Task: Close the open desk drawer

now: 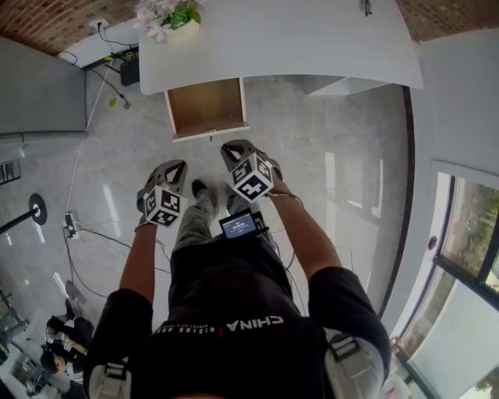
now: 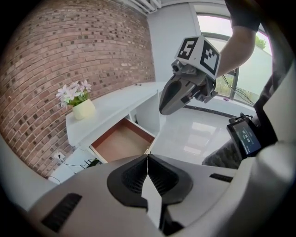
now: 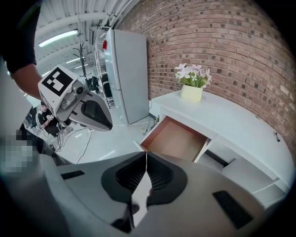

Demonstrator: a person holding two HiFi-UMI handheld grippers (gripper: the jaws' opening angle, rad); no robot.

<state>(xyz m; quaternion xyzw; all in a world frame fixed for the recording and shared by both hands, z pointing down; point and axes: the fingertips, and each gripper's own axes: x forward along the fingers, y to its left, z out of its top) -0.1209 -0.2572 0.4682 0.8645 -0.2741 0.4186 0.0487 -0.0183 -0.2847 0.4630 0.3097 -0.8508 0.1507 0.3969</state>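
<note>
Both of my grippers are clenched, pad against pad, and grasp no object. My left gripper hangs in front of my left knee, its marker cube toward me. My right gripper sits beside it and a little further forward, its tips closer to the desk. In the left gripper view my own jaws meet in one thin seam, and the right gripper view shows the same on that side. Each view also catches the other gripper hanging off to one side, clear of the furniture.

The drawer stands pulled out from under the white desk, at the desk's left end as I face it, with its brown wooden bottom in plain sight. Its white front panel faces me, with a small handle at the middle. Neither gripper touches the drawer: the right one is near its front, the left one lower and more to the side.

On the desktop, above and left of the drawer, stands a pale pot of flowers. Behind the desk runs a brick wall, and a tall grey cabinet stands against it. A small screen hangs at my waist. Cables trail over the glossy grey floor to my left.
</note>
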